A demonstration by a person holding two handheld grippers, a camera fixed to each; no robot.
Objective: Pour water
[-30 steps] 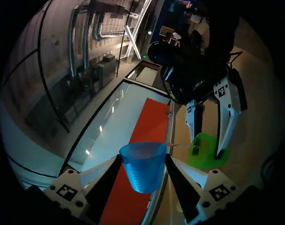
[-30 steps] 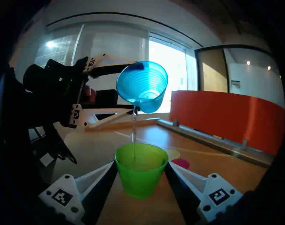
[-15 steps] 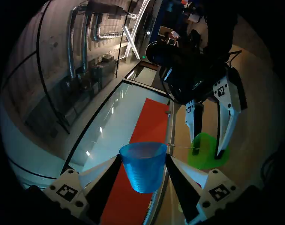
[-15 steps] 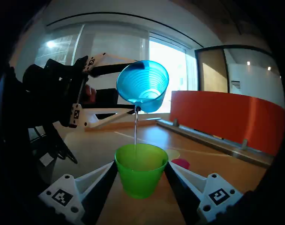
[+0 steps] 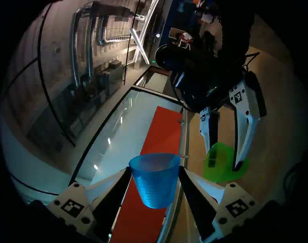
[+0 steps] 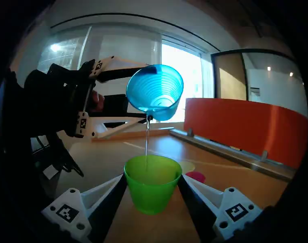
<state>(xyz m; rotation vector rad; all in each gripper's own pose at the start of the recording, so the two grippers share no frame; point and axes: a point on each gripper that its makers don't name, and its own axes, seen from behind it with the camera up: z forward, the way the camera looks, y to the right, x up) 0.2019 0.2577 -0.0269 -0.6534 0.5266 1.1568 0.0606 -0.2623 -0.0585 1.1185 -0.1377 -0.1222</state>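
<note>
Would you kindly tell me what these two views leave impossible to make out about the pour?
1. How far the water has filled the green cup: in the right gripper view, the cup's own tinted wall hides the level.
2. How much remains in the blue cup: in the right gripper view, the pool at its lip is too small to gauge.
3. What the pink item and yellow item are: in the right gripper view, they are partly behind the green cup and too small.
</note>
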